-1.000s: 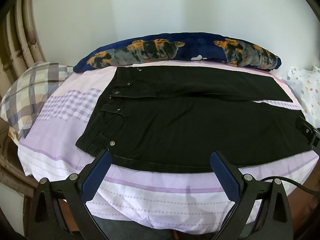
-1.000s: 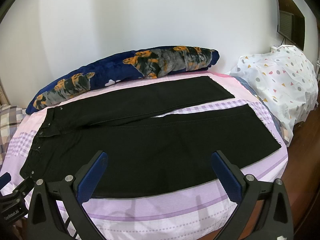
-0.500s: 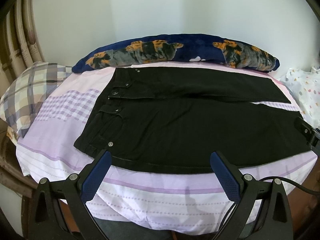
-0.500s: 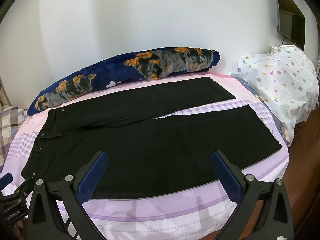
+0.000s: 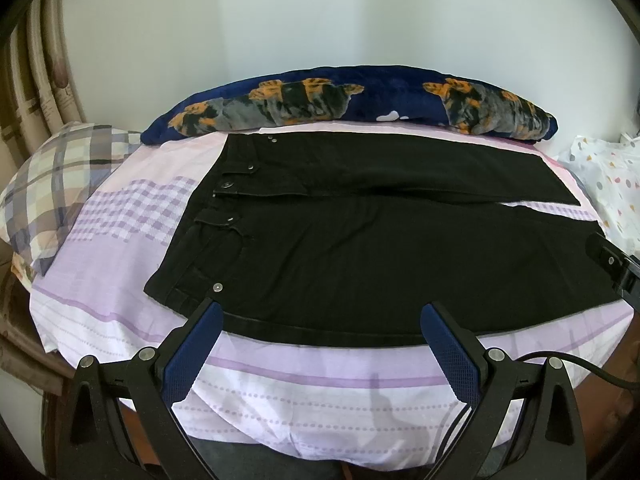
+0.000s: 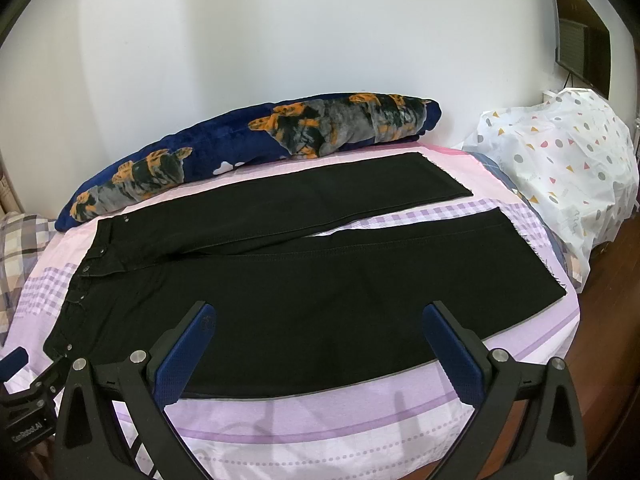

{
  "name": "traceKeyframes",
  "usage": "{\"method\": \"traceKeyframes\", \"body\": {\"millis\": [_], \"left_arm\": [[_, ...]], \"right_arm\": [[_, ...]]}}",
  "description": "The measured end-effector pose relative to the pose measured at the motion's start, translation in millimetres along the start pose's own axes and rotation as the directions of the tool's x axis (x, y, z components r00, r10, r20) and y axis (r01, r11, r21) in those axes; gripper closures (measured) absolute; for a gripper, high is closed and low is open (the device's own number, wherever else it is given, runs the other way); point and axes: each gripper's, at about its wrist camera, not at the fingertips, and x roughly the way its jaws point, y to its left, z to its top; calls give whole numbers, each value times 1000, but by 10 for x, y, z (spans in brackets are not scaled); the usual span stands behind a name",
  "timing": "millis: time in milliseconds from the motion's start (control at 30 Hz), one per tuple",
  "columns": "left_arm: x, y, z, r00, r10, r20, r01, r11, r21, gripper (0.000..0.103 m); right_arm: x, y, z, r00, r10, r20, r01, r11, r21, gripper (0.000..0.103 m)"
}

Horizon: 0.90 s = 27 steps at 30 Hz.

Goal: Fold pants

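Observation:
Black pants (image 5: 360,248) lie spread flat on the bed, waistband to the left, both legs running right and slightly apart at the hems; they also show in the right wrist view (image 6: 300,280). My left gripper (image 5: 320,312) is open and empty, hovering at the pants' near edge by the waist. My right gripper (image 6: 320,312) is open and empty over the near leg. The right gripper's body shows at the right edge of the left wrist view (image 5: 612,264). The left gripper's body shows at the lower left of the right wrist view (image 6: 24,396).
The bed has a pink and purple sheet (image 5: 304,392). A navy blanket roll with orange print (image 5: 360,100) lies along the wall. A plaid pillow (image 5: 52,184) is at left. A white dotted cover (image 6: 568,168) is at right. A wooden floor (image 6: 608,328) lies beyond.
Both views have shifted slightly; the pants sit a little further left in each frame. Both grippers stay open and the pants have not moved.

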Motion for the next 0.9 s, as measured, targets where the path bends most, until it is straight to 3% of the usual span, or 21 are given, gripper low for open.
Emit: {"method": "traceKeyframes", "body": {"millis": [600,900], "left_arm": [[70,-102,-78,1000,-14,-8,13,1000,-3,4],[222,104,-26,998,-53,-34,51,998,-42,5]], "right_arm": [[10,-12,-1,1000,13,0,-13,1000,9,0],[68,89,-59,999,44,-20,-44,999,-2,0]]}}
